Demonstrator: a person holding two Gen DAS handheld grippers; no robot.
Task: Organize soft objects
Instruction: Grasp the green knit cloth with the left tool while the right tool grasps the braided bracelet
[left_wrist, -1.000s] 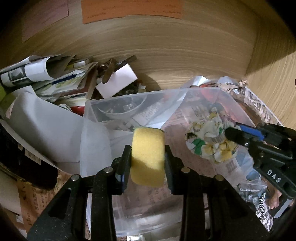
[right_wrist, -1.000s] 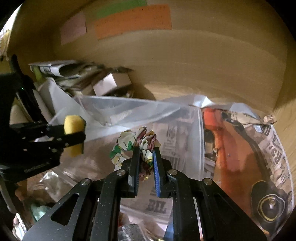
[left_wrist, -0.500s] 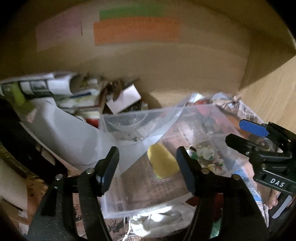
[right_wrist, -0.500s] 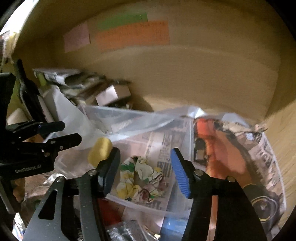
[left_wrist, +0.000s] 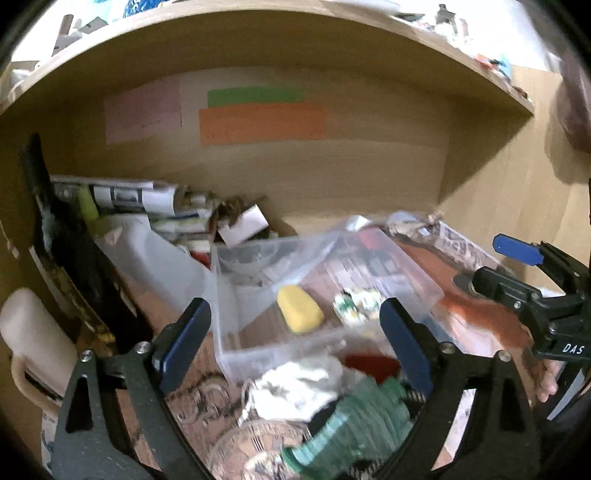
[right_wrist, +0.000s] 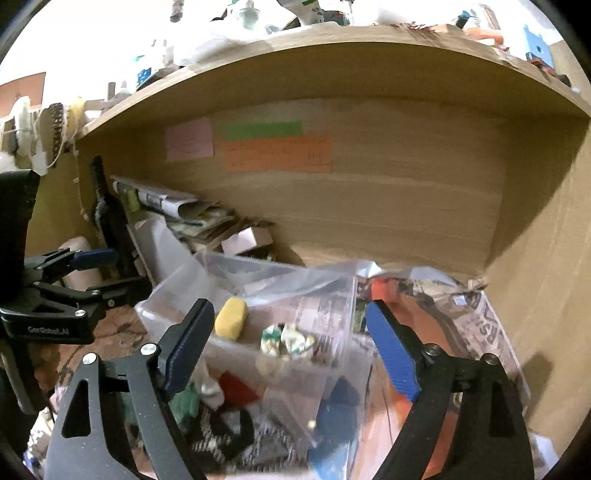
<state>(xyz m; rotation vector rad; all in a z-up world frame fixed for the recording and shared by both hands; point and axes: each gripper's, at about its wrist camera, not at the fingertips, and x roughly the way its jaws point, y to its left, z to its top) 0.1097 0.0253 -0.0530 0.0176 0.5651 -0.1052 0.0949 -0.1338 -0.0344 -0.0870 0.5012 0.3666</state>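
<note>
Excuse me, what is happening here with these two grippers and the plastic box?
A person is sorting soft things into a clear plastic box on a cluttered shelf. The yellow sponge and the flowered cloth now lie inside it, side by side. The left gripper and the right gripper have just been opening; both stand open and empty, with nothing between their jaws.

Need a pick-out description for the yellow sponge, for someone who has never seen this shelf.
Look in the wooden shelf bay with coloured paper notes on its back wall. On its floor sits a clear plastic bin, and two small soft things lie inside. The yellow sponge is the plain, solid-yellow rounded block on the left; its neighbour, the floral scrunchie, is crumpled white cloth with green and yellow print.
</note>
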